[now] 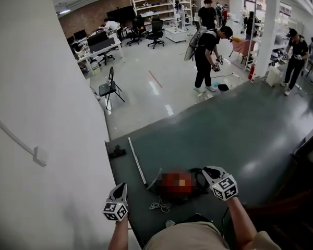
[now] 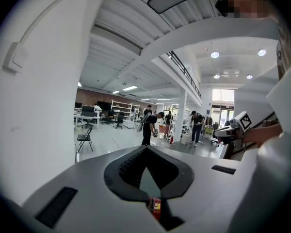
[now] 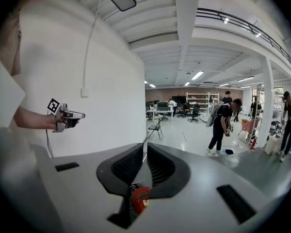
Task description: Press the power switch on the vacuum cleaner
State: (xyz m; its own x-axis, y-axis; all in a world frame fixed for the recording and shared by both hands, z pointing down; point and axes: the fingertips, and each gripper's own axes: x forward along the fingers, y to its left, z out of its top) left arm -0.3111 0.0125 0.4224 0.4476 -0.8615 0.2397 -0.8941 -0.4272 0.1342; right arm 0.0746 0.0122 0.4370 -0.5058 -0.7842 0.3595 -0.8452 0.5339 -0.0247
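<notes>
Head view: canister vacuum cleaner [image 1: 197, 185] lies on dark green floor mat [image 1: 240, 134] right in front of the person, between the 2 grippers, body mostly under a mosaic patch; power switch can't be made out. White wand [image 1: 137, 161] runs up-left from it to a dark floor head [image 1: 116, 151] by the white wall [image 1: 41, 113]. Loose cord [image 1: 159, 206] on the mat just below-left of the vac.

L gripper [image 1: 121, 190] held near the wall, apart from the vac. In its own view the left gripper [image 2: 146, 149] has jaw tips together, nothing held.

R gripper [image 1: 208, 171] is above the vac's right edge; contact can't be told. In its own view the right gripper [image 3: 143, 147] has jaws a narrow slit apart, nothing in between.

Both gripper views look out across the hall, each w/ the other gripper off to the side.

Bkgd: standing person [image 1: 204, 56], folding chair [image 1: 109, 86].
</notes>
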